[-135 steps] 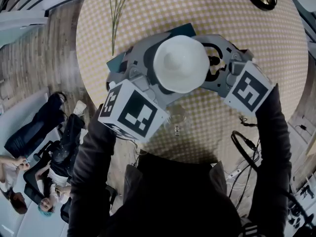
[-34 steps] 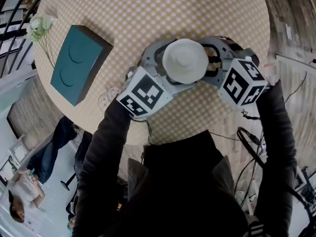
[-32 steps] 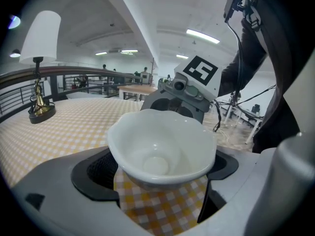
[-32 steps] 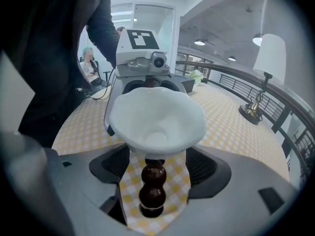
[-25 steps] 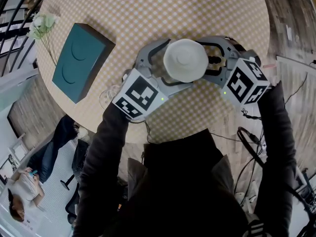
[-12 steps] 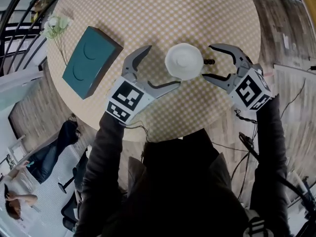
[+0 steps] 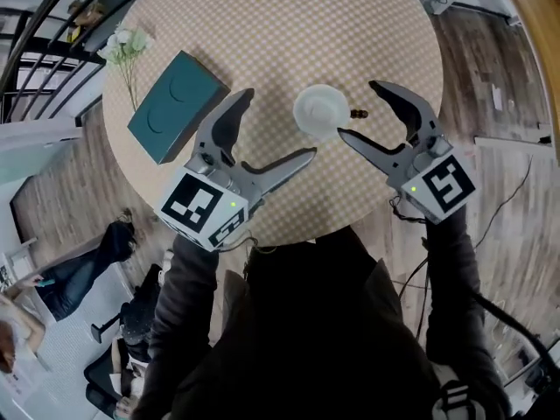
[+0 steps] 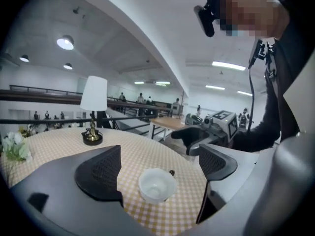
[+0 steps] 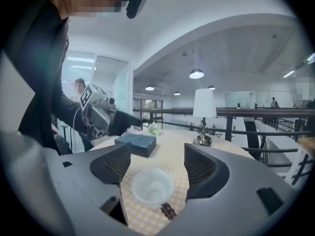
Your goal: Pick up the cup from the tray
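The left tongs [image 7: 273, 128] are wide open with nothing between the jaws, over the near-left part of the round checked bench [image 7: 289, 24]. The right tongs [image 7: 360, 109] are also spread and empty, over the bench's right side.

The cup [image 7: 322, 110] stands upright on the cloth a little right of the bench's middle, between the two pairs of tongs. It is just past the tip of the left tongs' inner jaw and just beside the right tongs' jaw tips. As far as the head view shows, it touches neither. It is not on the teal tray [image 7: 178, 105], which lies well apart near the bench's left edge with its two round recesses bare.

From above the cup is only a pale disc. Each gripper view looks along its own parted jaws into the cup, in the gap ahead of them, and shows a white inside that holds nothing.

A small dark thing [image 7: 359, 112] lies on the cloth just beside the cup, on the side toward the right tongs. The right gripper view shows it nearer the camera than the cup, but what it is cannot be told.

The left gripper view shows a lamp [image 8: 93, 109] with a white shade toward the bench's far edge. The head view catches only its base. Flowers [image 7: 127, 44] lie at the left edge beyond the tray.
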`<state>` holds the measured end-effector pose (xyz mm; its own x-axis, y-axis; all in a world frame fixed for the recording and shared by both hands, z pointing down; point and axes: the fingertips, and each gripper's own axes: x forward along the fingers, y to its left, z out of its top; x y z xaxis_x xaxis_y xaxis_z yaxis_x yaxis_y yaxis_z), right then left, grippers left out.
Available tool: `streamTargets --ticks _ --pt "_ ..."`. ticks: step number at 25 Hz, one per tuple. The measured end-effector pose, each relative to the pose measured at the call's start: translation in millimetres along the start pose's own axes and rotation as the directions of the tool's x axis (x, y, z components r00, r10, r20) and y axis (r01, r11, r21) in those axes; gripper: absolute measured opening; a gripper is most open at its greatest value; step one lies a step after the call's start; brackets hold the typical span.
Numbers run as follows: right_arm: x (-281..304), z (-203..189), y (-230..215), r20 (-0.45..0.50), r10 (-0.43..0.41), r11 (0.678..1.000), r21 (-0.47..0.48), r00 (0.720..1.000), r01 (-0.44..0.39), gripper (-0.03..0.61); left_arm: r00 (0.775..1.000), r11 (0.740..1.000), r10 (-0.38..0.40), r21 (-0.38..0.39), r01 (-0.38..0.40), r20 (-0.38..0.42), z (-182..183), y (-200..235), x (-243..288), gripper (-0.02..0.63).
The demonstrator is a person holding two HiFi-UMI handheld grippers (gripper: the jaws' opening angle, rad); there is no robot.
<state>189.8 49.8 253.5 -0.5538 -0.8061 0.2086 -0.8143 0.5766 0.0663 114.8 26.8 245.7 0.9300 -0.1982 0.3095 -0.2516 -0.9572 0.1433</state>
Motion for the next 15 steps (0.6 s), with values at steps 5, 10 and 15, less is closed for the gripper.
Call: streamTargets --ticks 5,10,15 --pt "10.3 45.0 20.6 0.106 -0.048 0.995 0.095 0.993 0.038 0.336 0.975 0.987 0.16 -0.01 -0.16 0.152 43.1 0.9 -19.5 0.248" --pt "13.8 67.5 27.8 0.155 -0.105 0.977 0.201 0.982 0.073 0.186 0.899 0.928 0.368 -0.155 -0.339 0.237 52.7 21.4 -44.9 0.008" --pt "17.0 70.9 28.5 0.154 -0.153 0.966 0.23 0.976 0.115 0.031 0.843 0.871 0.486 -0.213 -0.443 0.233 47.1 30.0 -60.3 0.008"
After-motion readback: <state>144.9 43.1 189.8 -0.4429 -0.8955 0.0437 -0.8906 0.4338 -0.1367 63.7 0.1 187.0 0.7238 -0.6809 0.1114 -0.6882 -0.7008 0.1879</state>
